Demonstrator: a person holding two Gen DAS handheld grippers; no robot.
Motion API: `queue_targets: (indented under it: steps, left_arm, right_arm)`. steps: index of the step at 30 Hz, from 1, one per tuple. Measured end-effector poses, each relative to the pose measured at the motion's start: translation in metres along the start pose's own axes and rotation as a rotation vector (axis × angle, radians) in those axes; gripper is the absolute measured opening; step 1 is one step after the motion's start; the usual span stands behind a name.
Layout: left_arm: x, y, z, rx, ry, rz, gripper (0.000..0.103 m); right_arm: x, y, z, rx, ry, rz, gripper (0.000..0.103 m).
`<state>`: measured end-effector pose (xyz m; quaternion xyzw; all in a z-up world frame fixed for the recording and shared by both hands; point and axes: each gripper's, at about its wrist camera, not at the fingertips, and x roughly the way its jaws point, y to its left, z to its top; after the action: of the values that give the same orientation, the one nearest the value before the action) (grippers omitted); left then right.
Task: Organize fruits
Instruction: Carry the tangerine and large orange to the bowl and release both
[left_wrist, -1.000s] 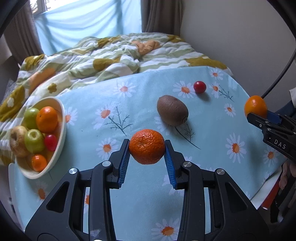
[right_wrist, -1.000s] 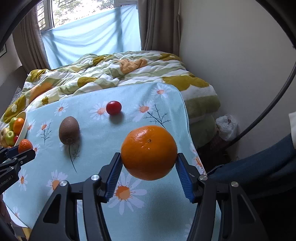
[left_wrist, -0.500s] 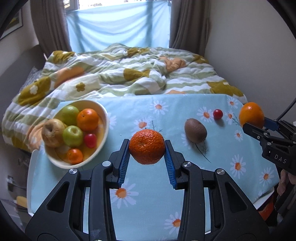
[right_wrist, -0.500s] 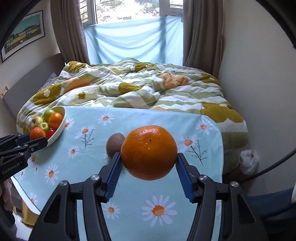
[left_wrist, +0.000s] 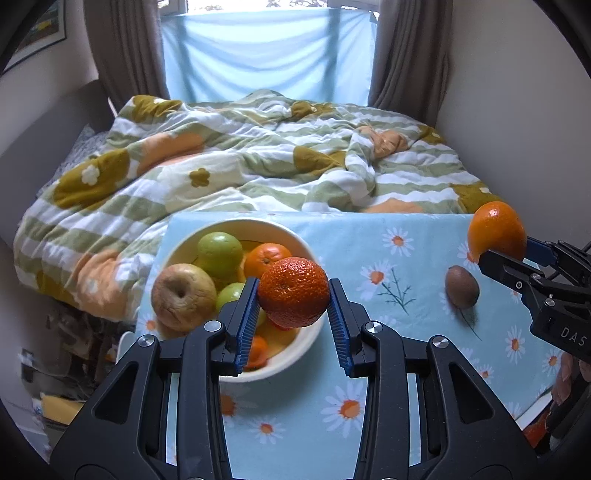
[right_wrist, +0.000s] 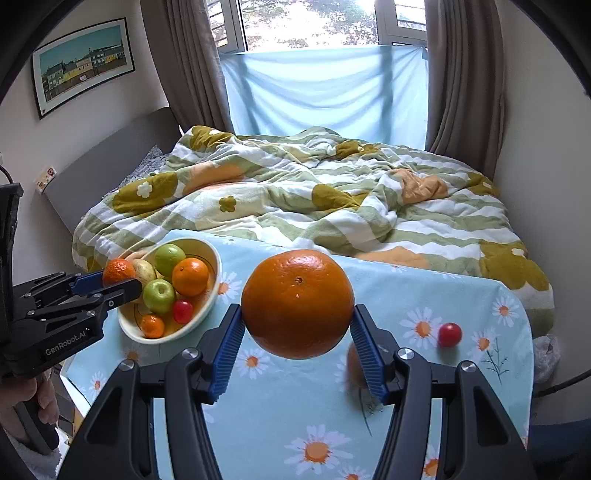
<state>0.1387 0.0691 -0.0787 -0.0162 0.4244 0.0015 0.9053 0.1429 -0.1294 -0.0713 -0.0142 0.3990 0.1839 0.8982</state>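
My left gripper (left_wrist: 293, 314) is shut on a dark orange mandarin (left_wrist: 293, 291) and holds it above the near right part of the cream fruit bowl (left_wrist: 295, 240). The bowl holds green apples, a yellowish apple, oranges and a red fruit. My right gripper (right_wrist: 297, 332) is shut on a large orange (right_wrist: 297, 302) above the table's middle; it also shows in the left wrist view (left_wrist: 496, 230). A kiwi (left_wrist: 461, 286) lies on the daisy tablecloth, right of the bowl. A small red fruit (right_wrist: 449, 334) lies near the table's right edge.
The table with the blue daisy cloth (left_wrist: 369, 369) stands against a bed with a green and white striped quilt (left_wrist: 258, 162). A wall is close on the right (right_wrist: 546, 129). The table's left edge runs just beside the bowl.
My left gripper has swung left with the mandarin, from over the cloth to above the bowl. My right gripper has also turned left with the orange, towards the table's middle.
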Motion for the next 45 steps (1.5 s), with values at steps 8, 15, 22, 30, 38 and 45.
queue_targets:
  steps: [8,15,22,30,38,45]
  left_arm:
    - [0.031,0.063,0.019,0.016,0.028,-0.012,0.042]
    - [0.067,0.103,0.029,0.046,0.066,-0.038,0.043]
    - [0.098,0.118,0.031,0.095,0.097,-0.068,0.043]
    - [0.109,0.126,0.036,0.102,0.112,-0.079,0.069]
    - [0.08,0.122,0.033,0.073,0.065,-0.088,0.103]
    - [0.048,0.12,0.017,0.02,0.06,-0.057,0.103]
  right_arm:
    - [0.039,0.056,0.021,0.001,0.015,0.031,0.054]
    - [0.071,0.085,0.029,0.034,0.033,0.019,0.055]
    - [0.09,0.098,0.026,0.075,0.056,-0.011,0.055]
    - [0.092,0.097,0.019,0.118,0.068,-0.05,0.055]
    - [0.082,0.093,0.019,0.103,0.066,-0.06,0.054]
    - [0.077,0.095,0.027,0.034,0.058,-0.017,0.054]
